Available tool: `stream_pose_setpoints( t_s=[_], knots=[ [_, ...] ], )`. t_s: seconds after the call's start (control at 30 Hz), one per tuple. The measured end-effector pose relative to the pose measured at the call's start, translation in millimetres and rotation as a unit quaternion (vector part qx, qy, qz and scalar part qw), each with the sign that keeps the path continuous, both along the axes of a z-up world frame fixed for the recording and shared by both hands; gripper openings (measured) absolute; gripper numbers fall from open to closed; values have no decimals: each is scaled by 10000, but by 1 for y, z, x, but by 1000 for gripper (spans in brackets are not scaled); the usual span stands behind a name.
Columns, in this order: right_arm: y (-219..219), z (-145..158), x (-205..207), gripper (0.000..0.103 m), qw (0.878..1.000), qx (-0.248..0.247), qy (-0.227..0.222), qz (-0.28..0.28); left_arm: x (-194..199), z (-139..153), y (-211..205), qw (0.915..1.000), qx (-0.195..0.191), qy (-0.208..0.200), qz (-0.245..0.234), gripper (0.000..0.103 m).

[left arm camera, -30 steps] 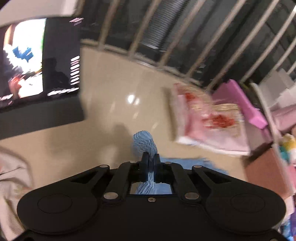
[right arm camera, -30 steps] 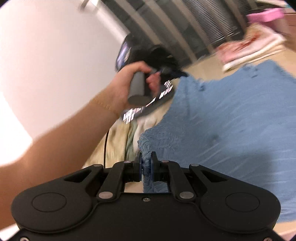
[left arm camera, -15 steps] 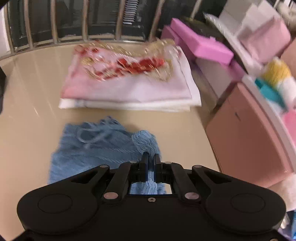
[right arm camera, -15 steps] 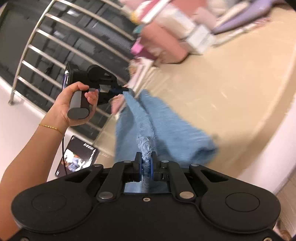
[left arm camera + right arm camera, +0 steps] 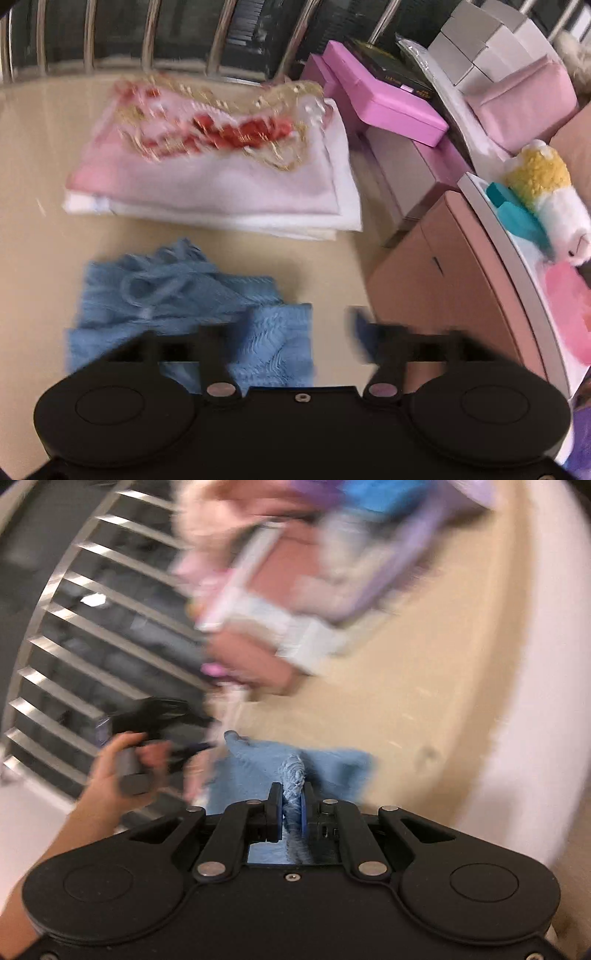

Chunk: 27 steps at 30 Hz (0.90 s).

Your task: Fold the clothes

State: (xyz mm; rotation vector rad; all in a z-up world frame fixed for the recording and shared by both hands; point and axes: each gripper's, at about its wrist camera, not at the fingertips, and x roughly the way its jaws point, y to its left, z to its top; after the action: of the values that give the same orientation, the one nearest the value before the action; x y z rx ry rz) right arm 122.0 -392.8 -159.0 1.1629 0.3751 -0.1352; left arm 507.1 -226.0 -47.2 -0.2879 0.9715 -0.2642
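The blue knit garment (image 5: 192, 317) lies bunched on the beige table (image 5: 37, 258), partly doubled over, near the camera. The left gripper (image 5: 291, 332) hovers over its right edge, jaws opening wide with nothing pressed between them, likely letting a folded corner drop. Beyond, a folded pink and white stack (image 5: 221, 177) sits apart; bare table lies between, while pink boxes (image 5: 443, 258) crowd the right. The right gripper (image 5: 291, 801) has its jaws pinched on a bunch of blue knit, probably holding the fold.
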Motion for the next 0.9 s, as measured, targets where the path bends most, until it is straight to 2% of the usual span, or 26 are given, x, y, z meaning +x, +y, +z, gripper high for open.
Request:
stream_pose_setpoints(
  t_s=[0.03, 0.1, 0.17, 0.2, 0.23, 0.3, 0.33, 0.4, 0.43, 0.47, 0.53, 0.57, 0.6, 0.63, 0.67, 0.73, 0.8, 0.9],
  knots=[
    [-2, -1, 1, 11, 9999, -36, -73, -73, -3, -1, 2, 9999, -82, -64, -25, 78],
    [-4, 6, 7, 15, 9996, -261, -79, 40, -12, 0, 8, 9994, -235, -220, -112, 78],
    [-7, 12, 11, 30, 9991, -346, -181, 158, -27, 5, 20, 9978, -312, -474, -338, 78],
    [-9, 17, 12, 41, 9984, -486, -211, 211, -35, 8, 26, 9966, -323, -596, -479, 79],
    [-10, 23, 12, 47, 9973, -652, -237, 260, -45, 9, 33, 9949, -286, -717, -648, 79],
    [-12, 37, 6, 50, 9910, -1277, -270, 309, -66, 8, 45, 9914, -56, -881, -964, 79],
    [-13, 44, 3, 54, 9855, -1643, -282, 327, -77, 5, 48, 9890, 117, -939, -1137, 79],
    [-12, 57, 6, 60, 9692, -2409, -246, 439, -100, -8, 50, 9816, 585, -976, -1536, 78],
    [-11, 61, 10, 61, 9591, -2757, -186, 620, -109, -16, 49, 9767, 834, -978, -1719, 73],
    [-10, 63, 16, 61, 9487, -3050, -105, 829, -118, -24, 47, 9711, 1084, -977, -1888, 68],
    [-9, 62, 39, 60, 9342, -3273, 201, 1402, -130, -42, 44, 9615, 1529, -873, -2108, 41],
    [-8, 59, 47, 59, 9311, -3259, 396, 1592, -136, -45, 46, 9585, 1608, -989, -2135, 39],
    [-6, 56, 56, 47, 9272, -3242, 590, 1781, -141, -45, 49, 9558, 1640, -1096, -2181, 36],
    [-4, 54, 61, 21, 9239, -3211, 745, 1944, -144, -44, 52, 9535, 1700, -1107, -2231, 34],
    [-1, 54, 60, 10, 9241, -3143, 776, 2031, -146, -43, 56, 9513, 1772, -1103, -2270, 34],
    [9, 57, 52, 9, 9249, -2926, 756, 2307, -150, -41, 64, 9458, 1933, -1107, -2363, 34],
    [29, 58, 42, 9, 9186, -2777, 711, 2719, -155, -39, 79, 9398, 2117, -1106, -2445, 34],
    [64, 60, 25, 9, 9068, -2549, 522, 3317, -159, -37, 107, 9396, 2226, -1034, -2385, 36]
  ],
)
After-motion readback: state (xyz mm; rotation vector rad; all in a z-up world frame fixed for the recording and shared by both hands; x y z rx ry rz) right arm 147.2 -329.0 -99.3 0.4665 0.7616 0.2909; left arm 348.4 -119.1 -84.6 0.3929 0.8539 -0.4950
